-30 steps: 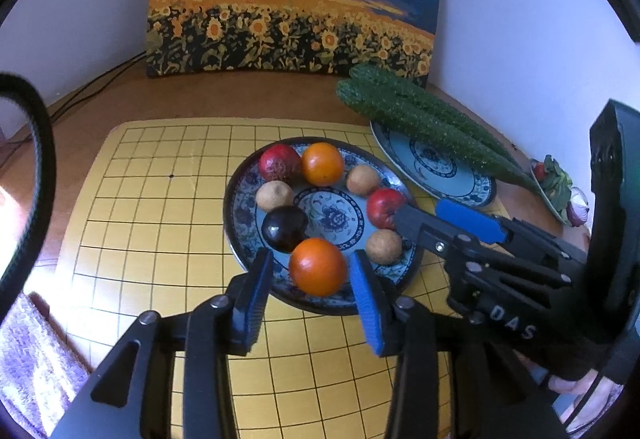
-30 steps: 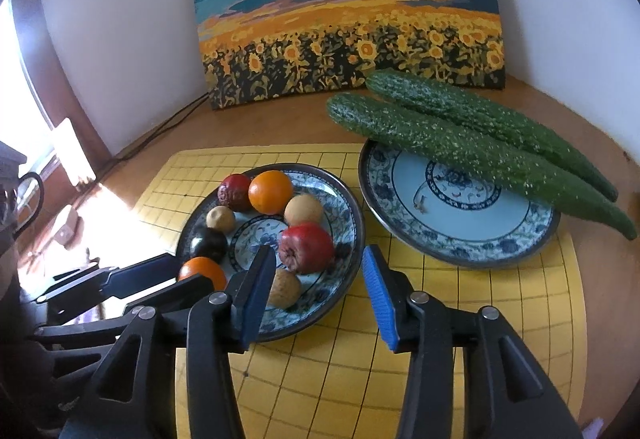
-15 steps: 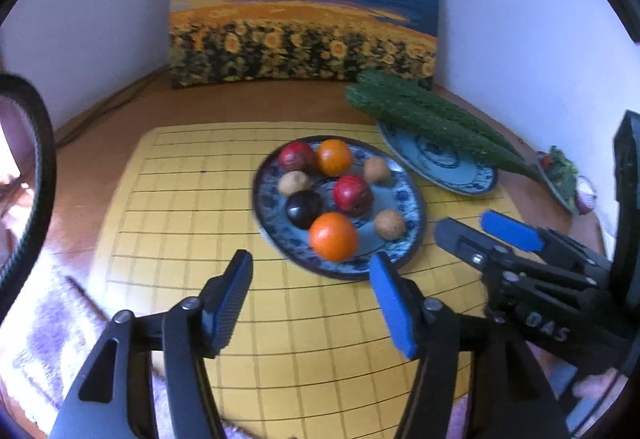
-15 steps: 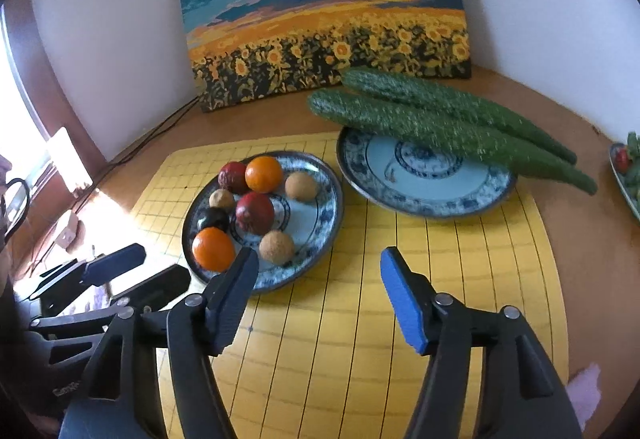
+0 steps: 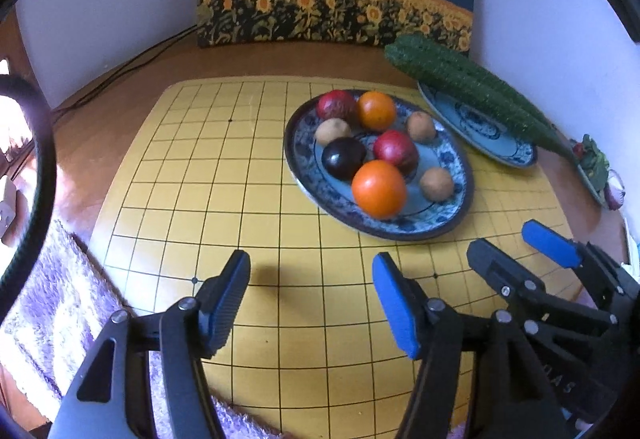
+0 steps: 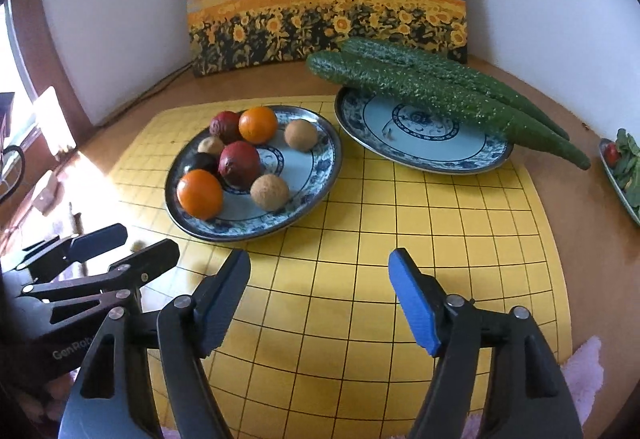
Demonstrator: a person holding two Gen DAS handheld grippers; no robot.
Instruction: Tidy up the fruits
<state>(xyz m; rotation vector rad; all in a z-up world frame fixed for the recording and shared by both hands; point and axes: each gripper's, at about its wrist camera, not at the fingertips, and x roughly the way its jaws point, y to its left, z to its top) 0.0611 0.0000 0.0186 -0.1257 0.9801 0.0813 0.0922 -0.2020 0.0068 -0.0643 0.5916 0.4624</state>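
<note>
Fruits (image 5: 379, 189) are gathered on the left plate (image 5: 460, 215), centre-right of the left view. The left gripper (image 5: 312, 291), spread and empty, is nearer below; the right gripper (image 6: 320, 287), empty, is seen opening.

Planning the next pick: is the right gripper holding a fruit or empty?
Empty. The right gripper is opening over bare yellow grid mat; nothing between its jaws.

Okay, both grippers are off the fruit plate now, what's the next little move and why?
Probably ease the left gripper forward to the near orange on the fruit plate. That orange is the nearest fruit ahead of it. Nothing sits between the left jaws, nor the right gripper's, whose jaws are opening. All the fruit crowds one plate.
</note>
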